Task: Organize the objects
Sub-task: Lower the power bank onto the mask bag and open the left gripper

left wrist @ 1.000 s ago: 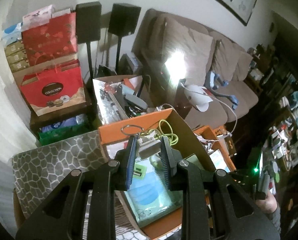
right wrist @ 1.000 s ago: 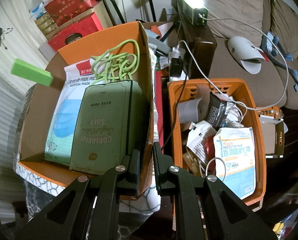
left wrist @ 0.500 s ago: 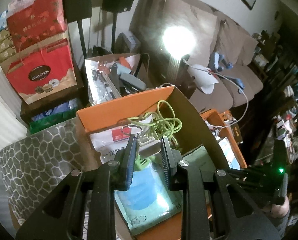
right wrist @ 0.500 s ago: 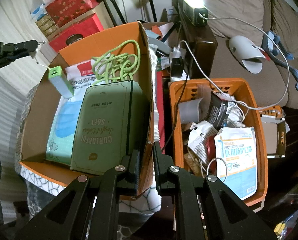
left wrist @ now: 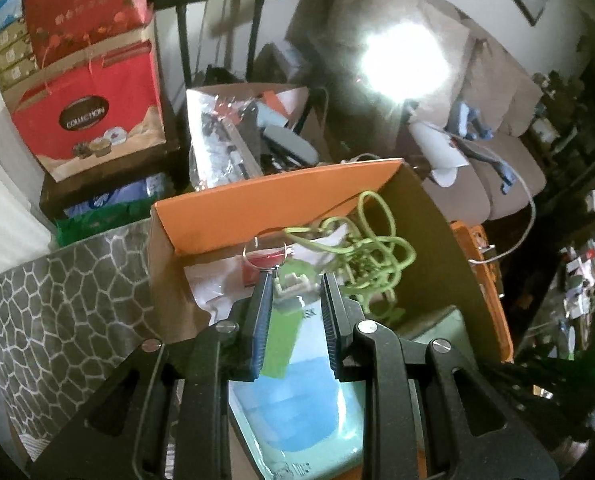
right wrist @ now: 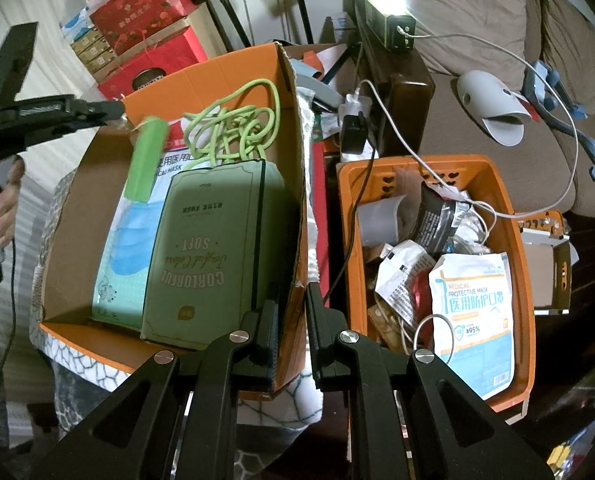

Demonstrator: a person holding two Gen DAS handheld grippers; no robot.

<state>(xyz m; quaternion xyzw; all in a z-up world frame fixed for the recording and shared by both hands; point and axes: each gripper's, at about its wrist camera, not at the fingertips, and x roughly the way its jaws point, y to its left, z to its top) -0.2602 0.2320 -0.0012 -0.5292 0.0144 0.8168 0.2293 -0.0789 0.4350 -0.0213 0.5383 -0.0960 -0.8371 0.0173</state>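
Note:
An orange cardboard box point(right wrist: 217, 68) holds a green notebook point(right wrist: 213, 248), a blue mask pack point(right wrist: 125, 248) and a green cord point(right wrist: 233, 128). My left gripper point(left wrist: 295, 284) hovers over the box point(left wrist: 257, 212); its jaws stand apart around the white top of a green bar-shaped item point(left wrist: 281, 344) that hangs below with a key ring point(left wrist: 263, 254). From the right wrist view the green item point(right wrist: 145, 160) looks blurred above the mask pack. My right gripper point(right wrist: 291, 316) is shut on the box's right wall.
An orange plastic basket point(right wrist: 521, 280) full of mask packets and wrappers stands right of the box. Red gift bags point(left wrist: 89, 112) are stacked behind. A bright lamp point(right wrist: 389, 4), cables and a sofa point(right wrist: 477, 128) lie to the right. The box rests on a stone-patterned cloth point(left wrist: 57, 300).
My left gripper has come down over the box with the green item, and its jaws have widened. The right gripper has stayed clamped on the box wall.

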